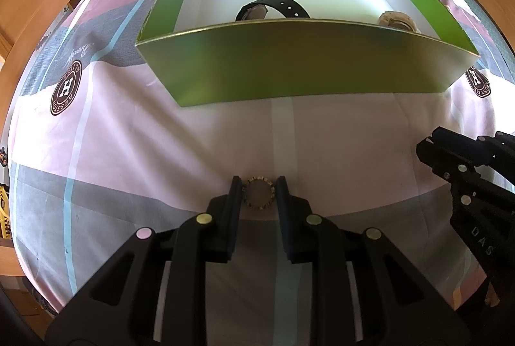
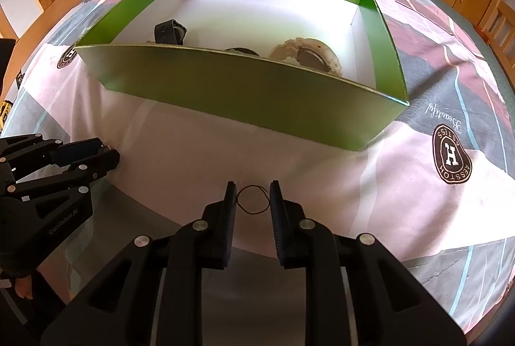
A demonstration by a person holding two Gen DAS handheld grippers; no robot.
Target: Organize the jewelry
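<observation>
Left gripper (image 1: 259, 185) fingers clamp a beaded ring (image 1: 258, 194) low over the bed (image 1: 128, 152). Right gripper (image 2: 252, 189) fingers pinch a thin black loop (image 2: 252, 199). Open sheet lies between both grippers and the green box (image 1: 305, 69) near wall. Inside: black watch (image 1: 273, 9), cream watch (image 2: 305, 54); right view alone shows a third dark piece (image 2: 239, 51).

Both cameras ride just behind their fingers, tipped steeply down at the bed (image 1: 128, 152) from close above its near edge, facing the green box (image 1: 305, 65) further in. The left view sees the box square on; the right view sees it aslant. They share the box and bedspread — and each catches the other gripper at its side.
</observation>
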